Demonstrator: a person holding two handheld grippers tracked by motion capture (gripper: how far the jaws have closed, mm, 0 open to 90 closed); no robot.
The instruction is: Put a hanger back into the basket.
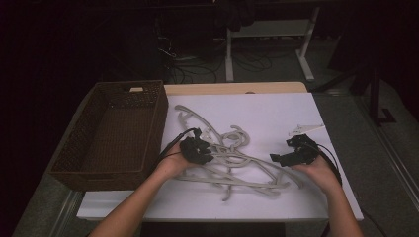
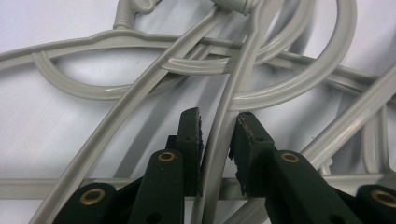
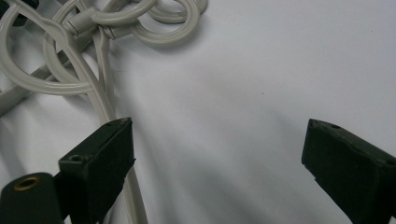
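The left gripper (image 2: 218, 140) is seen with its jaws drawn nearly together around one thin arm of a grey plastic hanger (image 2: 219, 154), the pads lying close on either side of the bar, though a firm pinch cannot be confirmed. The white table (image 1: 276, 111) is spread across the high view, with a dark wicker basket (image 1: 74, 165) set at its left edge, just beside the left hand (image 1: 173, 165). A tangled pile of hangers (image 1: 232, 163) is laid between the two hands, touching the left gripper and reaching towards the right one. The gripped bar is run lengthwise away from the jaws, straight ahead of them, so the left hand is judged the nearer to the work. The right gripper (image 3: 217, 154) is held wide apart with nothing gripped, one hanger arm passing just beside its left jaw. A small pale clip (image 1: 305, 129) is left near the right gripper.
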